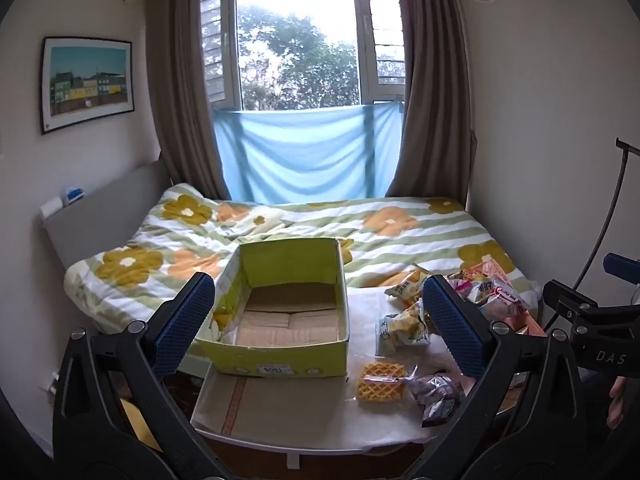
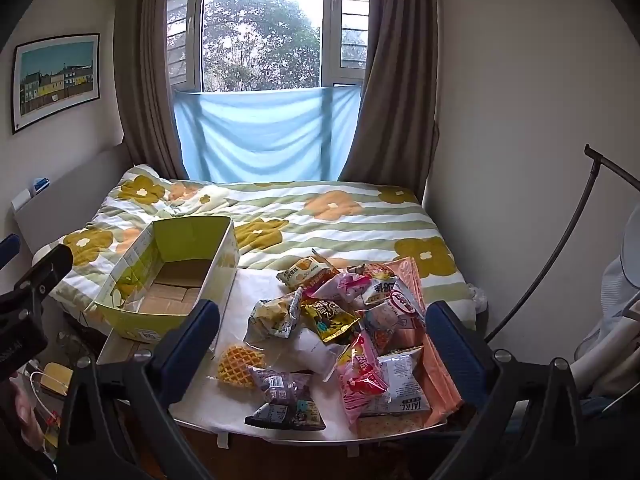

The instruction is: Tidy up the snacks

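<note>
Room: a small bedroom; window [image 1: 296,40] at upper centre with brown curtains, a blue cloth [image 1: 308,152] hung across its lower part, a framed picture [image 1: 86,82] on the wall at upper left.
Bed: bed [image 2: 320,216] with a green-striped, flowered quilt fills the middle of both views, running back to the window.
Desk: a white-covered desk [image 2: 256,284] in the lower centre, its far edge against the bed.
Box: an open yellow-green cardboard box [image 1: 280,356], nothing inside, at lower centre of the left wrist view and middle left of the right wrist view; its long axis runs from the near desk edge back toward the bed, open side up.
Snacks: a loose pile of snack packets [image 2: 360,320] on the desk, right of the box, lower centre-right of the right wrist view; they lie overlapping and point in mixed directions.
Waffle: a wrapped waffle [image 2: 240,366] lies flat apart from the pile, near the desk's front edge, beside a purple packet [image 2: 280,386].
Left tongs: left tongs [image 1: 320,320] spread wide, nothing between the blue pads, hanging above the desk's near edge, touching nothing.
Right tongs: right tongs [image 2: 324,336] also spread wide and holding nothing, hanging over the snack pile without contact.
</note>
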